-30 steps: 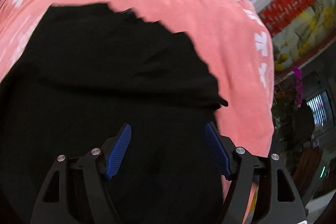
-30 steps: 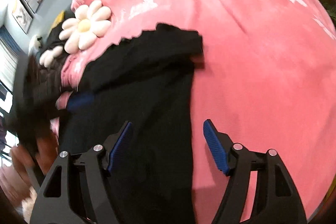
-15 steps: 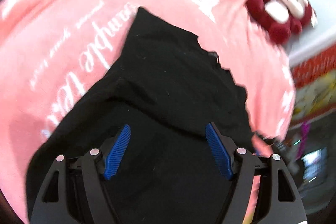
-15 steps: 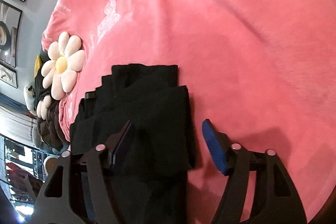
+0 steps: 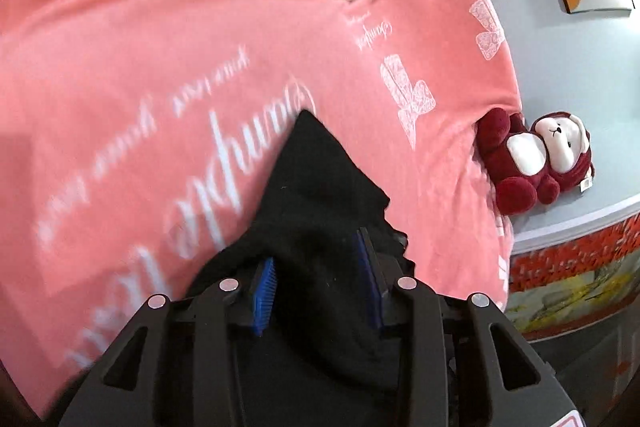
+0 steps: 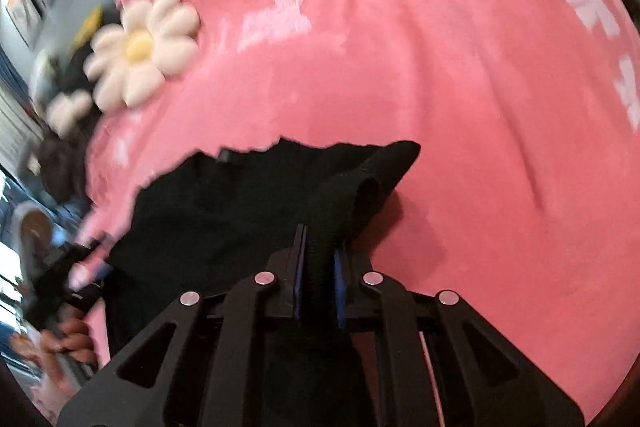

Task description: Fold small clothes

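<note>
Both tongs now closing on black garment (image 6: 224, 211)

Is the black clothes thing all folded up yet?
Not yet. The black garment looks partly doubled over on the pink blanket. Both claws are closing on bunched cloth: the right claw pinches a rolled edge, the left claw has fabric between its pads. Laying it flat and neat is still left.

Unreadable cursive script on pink blanket (image 5: 160, 75)
</note>
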Tool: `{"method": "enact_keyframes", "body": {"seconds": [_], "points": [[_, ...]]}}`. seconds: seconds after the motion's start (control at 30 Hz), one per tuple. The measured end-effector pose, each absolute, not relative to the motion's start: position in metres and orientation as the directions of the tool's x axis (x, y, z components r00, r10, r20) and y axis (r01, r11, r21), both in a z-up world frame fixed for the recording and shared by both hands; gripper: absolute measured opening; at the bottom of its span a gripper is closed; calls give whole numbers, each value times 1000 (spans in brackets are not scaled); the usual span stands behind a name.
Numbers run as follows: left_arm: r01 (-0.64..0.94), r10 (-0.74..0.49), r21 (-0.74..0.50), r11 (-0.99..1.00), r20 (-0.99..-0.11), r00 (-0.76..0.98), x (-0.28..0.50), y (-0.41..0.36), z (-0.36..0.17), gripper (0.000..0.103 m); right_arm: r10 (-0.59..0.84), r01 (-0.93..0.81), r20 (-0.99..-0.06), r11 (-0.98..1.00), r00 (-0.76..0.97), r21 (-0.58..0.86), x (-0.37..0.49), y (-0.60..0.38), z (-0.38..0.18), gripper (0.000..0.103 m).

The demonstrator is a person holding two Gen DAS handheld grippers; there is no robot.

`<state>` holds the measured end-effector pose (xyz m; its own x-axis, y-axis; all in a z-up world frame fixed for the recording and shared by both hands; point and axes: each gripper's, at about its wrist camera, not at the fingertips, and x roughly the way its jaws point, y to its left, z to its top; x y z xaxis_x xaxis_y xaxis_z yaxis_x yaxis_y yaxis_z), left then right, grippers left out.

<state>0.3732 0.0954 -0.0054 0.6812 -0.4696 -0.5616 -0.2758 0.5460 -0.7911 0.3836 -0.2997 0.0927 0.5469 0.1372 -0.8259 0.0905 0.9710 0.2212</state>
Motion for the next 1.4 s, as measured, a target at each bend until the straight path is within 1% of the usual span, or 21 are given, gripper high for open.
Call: {"method": "enact_keyframes", "body": {"seconds": [0.1, 0.2, 0.27, 0.3, 0.33, 0.47, 0.53, 0.6, 0.63, 0.77, 0.83, 0.93, 1.0, 1.03, 1.07, 1.1, 1.13, 1.17, 1.3, 1.33, 1.4], "points": [[-339, -451, -715, 611, -667, 594, 369, 106, -23, 37, -16, 173, -871, 982, 491, 80, 380, -309, 63, 14], [-296, -453, -706, 643, -662, 597, 360, 111, -27, 34, -32, 257, -885, 961, 465, 100, 361, -337, 39, 15], [-262, -450, -690, 675, -666, 595, 354, 103, -18, 46, 22, 274, -860, 943, 510, 187, 343, -352, 41, 16], [-241, -456, -690, 683, -660, 598, 349, 99, -13, 61, 51, 273, -844, 934, 534, 229, 337, -356, 45, 16], [-221, -456, -691, 688, -649, 609, 343, 95, -8, 67, 89, 260, -827, 926, 555, 274, 333, -358, 50, 16], [-166, -452, -663, 730, -650, 611, 329, 81, 3, 67, 241, 178, -802, 902, 547, 393, 351, -342, 52, 17], [-153, -447, -653, 741, -651, 614, 325, 76, 7, 67, 262, 166, -823, 906, 504, 390, 365, -330, 44, 17], [-141, -453, -648, 748, -654, 605, 321, 70, 8, 70, 228, 151, -839, 928, 493, 341, 372, -318, 37, 10], [-140, -449, -635, 760, -668, 593, 319, 67, 7, 71, 196, 125, -835, 946, 515, 299, 372, -312, 43, 0], [-107, -430, -576, 810, -708, 561, 317, 58, 1, 71, 15, 154, -778, 978, 628, 143, 356, -330, 80, 1], [-97, -423, -554, 827, -727, 542, 315, 55, -5, 71, -47, 207, -828, 975, 558, 84, 350, -348, 65, 8], [-96, -446, -576, 811, -717, 536, 309, 55, -10, 71, 96, 146, -812, 965, 576, 218, 317, -349, 56, 10], [-89, -443, -570, 816, -718, 538, 303, 54, -11, 71, 99, 92, -803, 978, 588, 187, 304, -332, 51, 33], [-80, -438, -562, 823, -718, 540, 300, 52, -12, 71, 100, 67, -800, 983, 592, 173, 302, -321, 46, 58], [-76, -433, -555, 828, -720, 542, 297, 51, -13, 71, 104, 43, -797, 986, 595, 160, 303, -311, 42, 60], [-70, -422, -540, 839, -726, 543, 294, 49, -14, 71, 105, 22, -799, 989, 592, 146, 309, -303, 35, 54], [-67, -415, -530, 845, -730, 543, 292, 48, -14, 71, 93, 41, -815, 989, 573, 142, 314, -305, 30, 18], [-63, -404, -516, 854, -736, 543, 290, 46, -14, 71, 79, 94, -824, 983, 561, 158, 320, -312, 25, 6], [-46, -403, -501, 864, -744, 533, 286, 45, -15, 72, 154, 286, -813, 886, 561, 365, 303, -373, 3, 10], [-33, -403, -495, 868, -742, 535, 285, 44, -16, 72, 154, 347, -825, 854, 544, 388, 294, -386, -9, 13], [-18, -397, -482, 876, -740, 543, 283, 43, -17, 73, 112, 408, -817, 823, 566, 396, 275, -399, -7, 10]]}}
